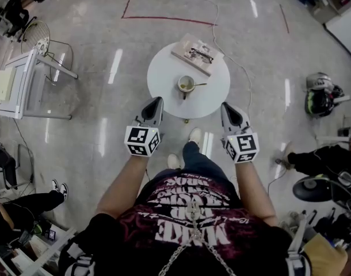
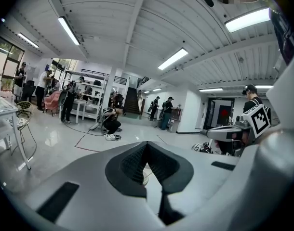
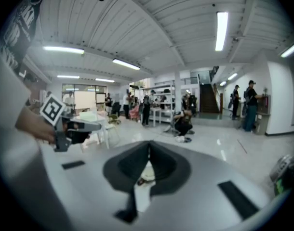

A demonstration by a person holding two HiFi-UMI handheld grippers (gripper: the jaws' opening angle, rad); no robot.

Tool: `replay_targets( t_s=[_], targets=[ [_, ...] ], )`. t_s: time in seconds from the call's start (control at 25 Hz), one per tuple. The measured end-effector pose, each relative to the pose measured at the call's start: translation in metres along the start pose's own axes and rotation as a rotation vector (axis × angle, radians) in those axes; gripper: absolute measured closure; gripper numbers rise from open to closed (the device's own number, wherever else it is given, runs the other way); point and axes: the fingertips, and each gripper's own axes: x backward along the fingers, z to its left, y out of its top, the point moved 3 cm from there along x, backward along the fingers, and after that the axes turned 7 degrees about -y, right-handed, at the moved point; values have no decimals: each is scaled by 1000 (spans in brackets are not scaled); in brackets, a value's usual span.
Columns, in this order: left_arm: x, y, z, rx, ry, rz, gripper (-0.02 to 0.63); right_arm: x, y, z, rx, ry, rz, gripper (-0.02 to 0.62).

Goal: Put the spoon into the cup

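- Two grippers are in our hands, the left gripper (image 1: 157, 100) and the right gripper (image 1: 225, 106), each pointing forward toward a round white table (image 1: 164, 68).
- From the head view, their tips sit at the table's near edge, one on each side, with the cup (image 1: 186, 84) between them and farther away.
- Our left gripper view shows its dark pads meeting at the tip, closed with nothing held.
- Our right gripper view shows the same: its jaws are pressed together and empty.
- We see the cup standing near the middle of the table, well apart from both grippers.
- The spoon (image 1: 200, 85) lies with its handle sticking out over the cup's rim to the right. Its bowl end seems to be inside the cup, though it is too small for us to be sure.
- Behind the cup, a book (image 1: 186, 49) lies at the table's far edge with eyeglasses (image 1: 201, 54) resting on it.
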Motion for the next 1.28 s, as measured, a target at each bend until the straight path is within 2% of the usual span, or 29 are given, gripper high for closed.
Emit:
replay_targets(
  t_s=[0.36,0.8,1.12,1.28],
  targets=[
    [-32,-6,4,26,-6,29,581,-26,-2,-21,-11,9,29,566],
    [-84,-17,27,28,22,94,581,-79,-13,-33,-13,111,84,566],
    [-117,-33,43,46,72,175,581,-123,-24,-56,-17,171,135,566],
    [-130,-34,50,60,96,190,580,-137,-33,-63,-26,198,169,566]
  ],
)
